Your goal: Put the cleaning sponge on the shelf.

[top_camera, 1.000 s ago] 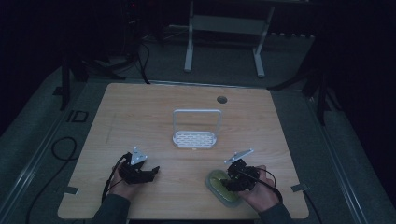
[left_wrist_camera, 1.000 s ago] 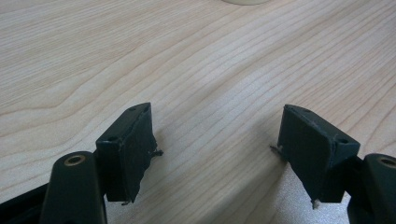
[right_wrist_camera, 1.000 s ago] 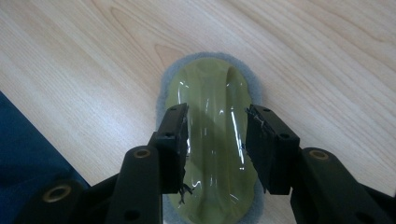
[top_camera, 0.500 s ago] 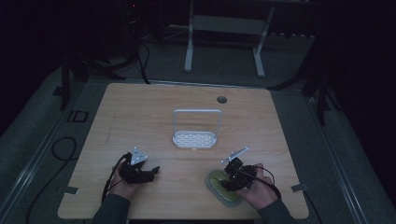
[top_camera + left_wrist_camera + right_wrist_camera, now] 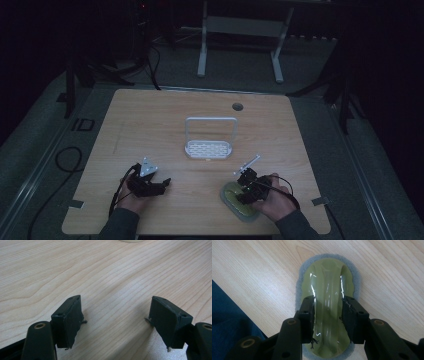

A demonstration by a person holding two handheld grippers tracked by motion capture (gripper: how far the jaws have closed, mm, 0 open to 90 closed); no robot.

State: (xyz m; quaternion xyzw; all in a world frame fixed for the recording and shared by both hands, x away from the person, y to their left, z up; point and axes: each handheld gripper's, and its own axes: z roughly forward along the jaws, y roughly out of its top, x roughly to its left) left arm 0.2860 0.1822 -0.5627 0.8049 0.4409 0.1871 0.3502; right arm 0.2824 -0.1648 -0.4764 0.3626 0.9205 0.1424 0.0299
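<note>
The right tool [image 5: 327, 315] had tipped steeply down since a moment before, and its jaws now sat against either side of the raised handle of the olive-green scrubber [image 5: 327, 282], which lay flat near the surface's front right corner; I judged a lift was coming. The left tool [image 5: 116, 315] stood wide apart and empty over bare wood [image 5: 100, 270] by the front left edge, unmoved. A white rack [image 5: 209, 148] stood at mid-surface. The dim room hid how firmly the jaws pressed, and the scrubber's near end was cut off
</note>
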